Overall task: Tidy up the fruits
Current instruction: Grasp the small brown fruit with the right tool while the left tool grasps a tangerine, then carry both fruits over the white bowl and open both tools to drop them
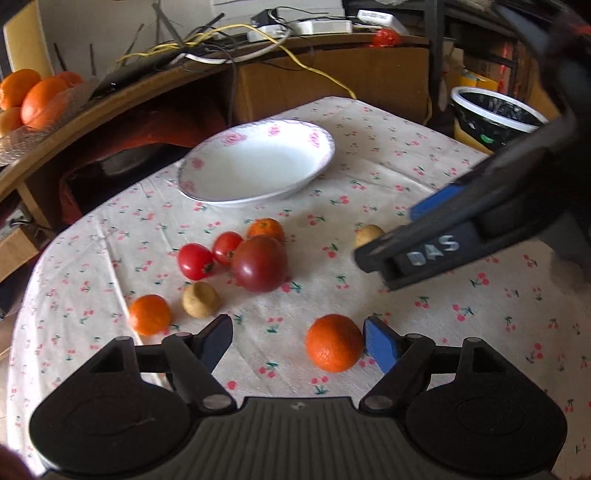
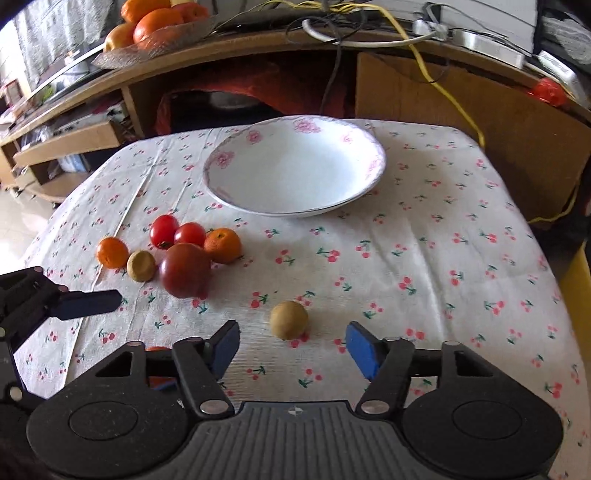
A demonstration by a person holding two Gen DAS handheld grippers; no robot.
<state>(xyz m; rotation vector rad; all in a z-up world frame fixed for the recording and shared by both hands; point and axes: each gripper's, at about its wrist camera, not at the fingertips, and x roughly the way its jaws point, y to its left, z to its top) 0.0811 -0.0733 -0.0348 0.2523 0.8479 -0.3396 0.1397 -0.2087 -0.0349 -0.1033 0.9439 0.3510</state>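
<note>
My left claw (image 1: 298, 341) gaped wide and empty, an orange (image 1: 334, 342) just inside its right pad. My right claw (image 2: 292, 345) gaped empty too, a brownish fruit (image 2: 288, 319) just ahead of it.

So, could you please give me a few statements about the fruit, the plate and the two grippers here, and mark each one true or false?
1. The floral plate has no fruit on it. True.
2. The left gripper is clamped on an orange. False: its jaws are open, and the orange lies on the tablecloth between them, close by the right-hand pad.
3. The right gripper hangs open with a small brownish-yellow fruit just ahead of it. True.
4. The large dark red tomato sits alone, far from other fruit. False: it is bunched with two small red tomatoes and a tangerine.
5. A bowl of oranges stands on the wooden shelf behind the table. True.
</note>
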